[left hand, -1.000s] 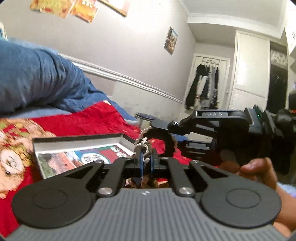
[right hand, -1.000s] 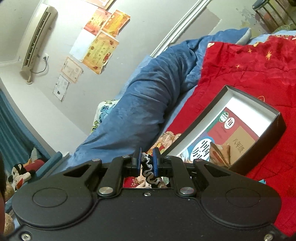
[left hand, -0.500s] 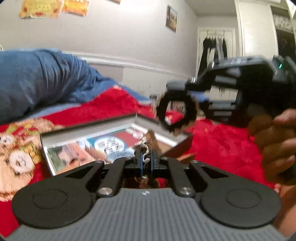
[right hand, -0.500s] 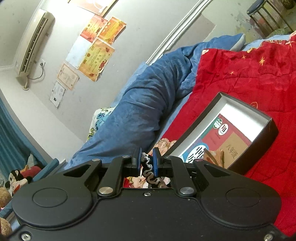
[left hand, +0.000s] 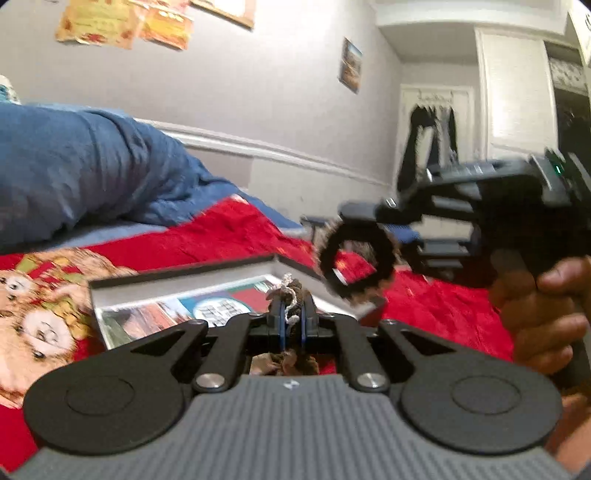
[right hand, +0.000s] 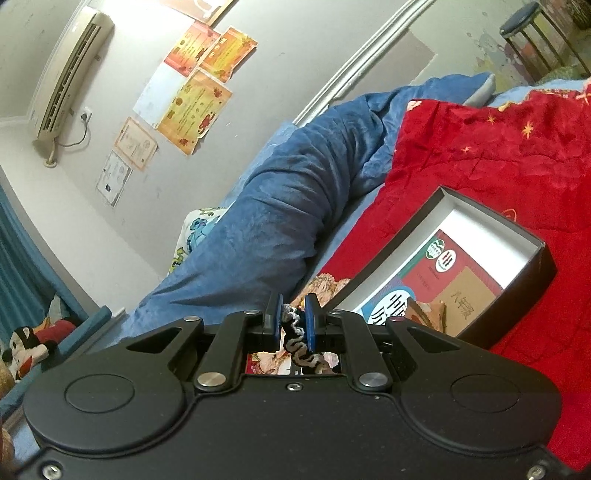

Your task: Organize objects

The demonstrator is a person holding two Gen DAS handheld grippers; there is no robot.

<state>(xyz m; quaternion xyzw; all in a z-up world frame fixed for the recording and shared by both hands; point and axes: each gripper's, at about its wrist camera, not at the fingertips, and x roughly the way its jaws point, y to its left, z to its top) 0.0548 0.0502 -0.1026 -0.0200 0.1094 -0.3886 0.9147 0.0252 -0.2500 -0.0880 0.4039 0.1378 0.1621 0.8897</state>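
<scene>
My left gripper (left hand: 291, 317) is shut on a brown scrunchie with white trim (left hand: 290, 291), held above the near side of the open dark box (left hand: 181, 271). My right gripper (right hand: 293, 325) is shut on a black scrunchie with white trim (right hand: 301, 350). In the left wrist view the right gripper (left hand: 369, 216) hangs over the box's right corner with the black scrunchie (left hand: 356, 266) dangling as a ring. The box (right hand: 491, 221) lies on the red blanket and holds a colourful printed booklet (right hand: 436, 280).
A rolled blue duvet (right hand: 280, 206) lies along the wall side of the bed. The red blanket (left hand: 240, 229) covers the bed around the box. A stool (right hand: 528, 26) stands past the bed's end. A plush toy (right hand: 26, 343) sits far left.
The right gripper with the black scrunchie has swung over the box's right corner and dropped lower. My left gripper has stayed shut on the brown scrunchie over the box.
</scene>
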